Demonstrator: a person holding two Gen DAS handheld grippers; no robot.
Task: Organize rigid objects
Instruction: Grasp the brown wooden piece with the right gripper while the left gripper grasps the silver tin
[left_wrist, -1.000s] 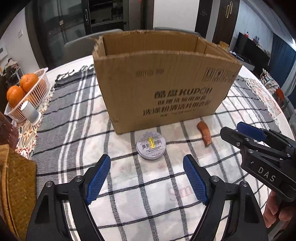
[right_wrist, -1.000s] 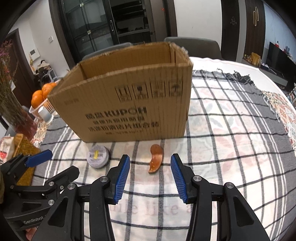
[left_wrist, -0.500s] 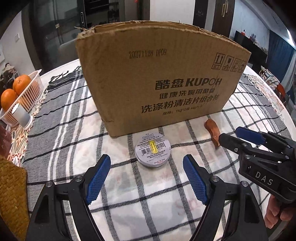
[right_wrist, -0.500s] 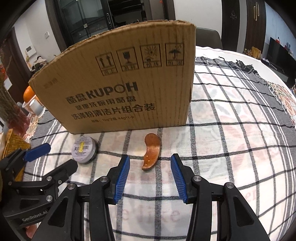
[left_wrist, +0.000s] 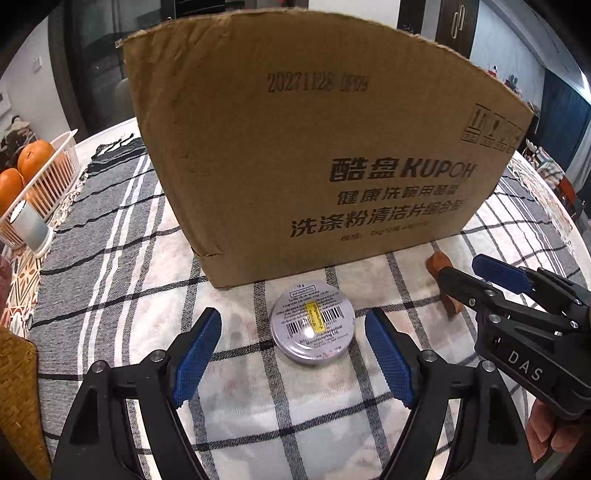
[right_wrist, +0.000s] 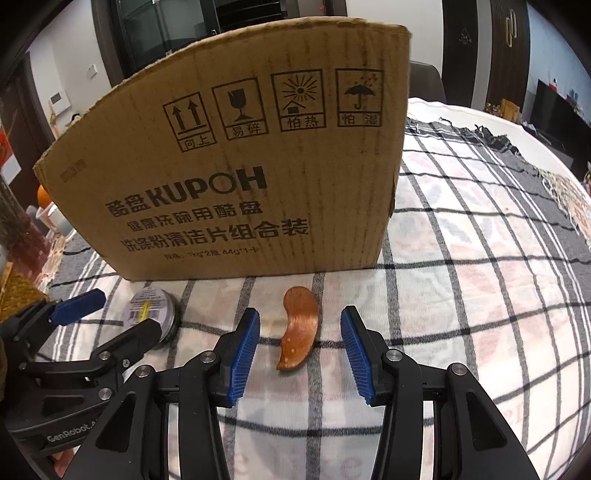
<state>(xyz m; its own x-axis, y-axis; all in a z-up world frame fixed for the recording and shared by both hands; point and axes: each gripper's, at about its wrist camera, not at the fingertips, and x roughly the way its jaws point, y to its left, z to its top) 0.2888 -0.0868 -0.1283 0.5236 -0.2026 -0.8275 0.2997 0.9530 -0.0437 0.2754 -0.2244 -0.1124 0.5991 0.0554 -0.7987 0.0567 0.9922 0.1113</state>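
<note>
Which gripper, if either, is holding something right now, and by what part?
Neither. The left gripper is open around the tin, and the right gripper is open around the wooden piece; both lie on the cloth.

Cardboard box interior hidden behind its front wall. Brown curved piece partly covered by right gripper. Oranges cropped at frame edge.

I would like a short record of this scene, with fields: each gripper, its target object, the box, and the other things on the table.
left gripper: open, straddling the round tin, not touching
right gripper: open, around the curved wooden piece, not touching
cardboard box: upright behind both objects, inside not visible
surface: checked cloth
left edge: white basket with oranges
</note>
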